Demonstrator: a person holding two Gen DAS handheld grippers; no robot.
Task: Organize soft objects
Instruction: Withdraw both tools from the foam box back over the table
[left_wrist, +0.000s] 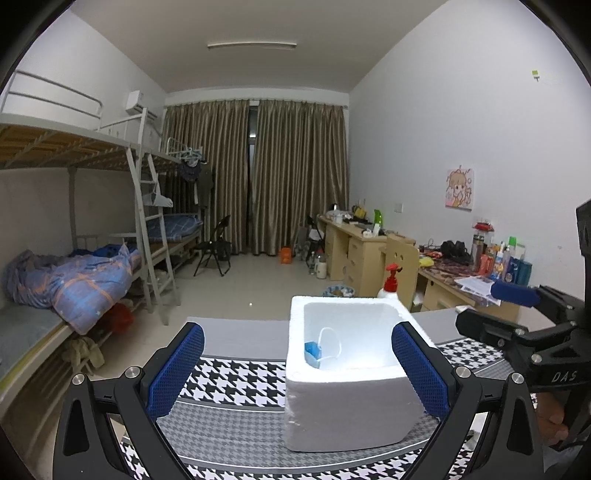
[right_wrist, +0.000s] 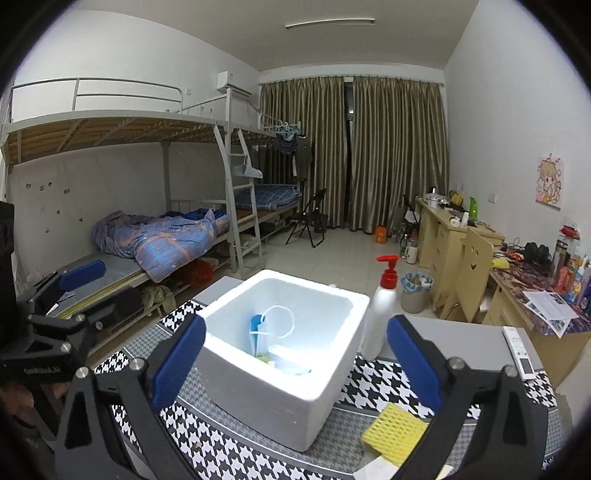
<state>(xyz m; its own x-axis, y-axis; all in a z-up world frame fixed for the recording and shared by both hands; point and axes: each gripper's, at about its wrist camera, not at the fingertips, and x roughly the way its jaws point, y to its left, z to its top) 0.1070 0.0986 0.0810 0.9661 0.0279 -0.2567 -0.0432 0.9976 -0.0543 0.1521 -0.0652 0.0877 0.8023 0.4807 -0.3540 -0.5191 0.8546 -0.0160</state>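
Observation:
A white foam box (left_wrist: 351, 398) stands on the houndstooth cloth (left_wrist: 229, 380); it also shows in the right wrist view (right_wrist: 280, 398). Inside lies a blue face mask (left_wrist: 313, 353) with white ear loops, also seen from the right (right_wrist: 258, 325), beside something green and white. A yellow sponge (right_wrist: 393, 432) lies on the cloth right of the box, between the right gripper's fingers. My left gripper (left_wrist: 299, 373) is open and empty, just in front of the box. My right gripper (right_wrist: 295, 365) is open and empty, above the box's near side.
A white pump bottle with a red top (right_wrist: 382, 314) stands behind the box's right corner. A white remote (right_wrist: 519, 350) lies at the table's right edge. Bunk beds (left_wrist: 74, 266) line the left wall, desks (left_wrist: 369, 251) the right.

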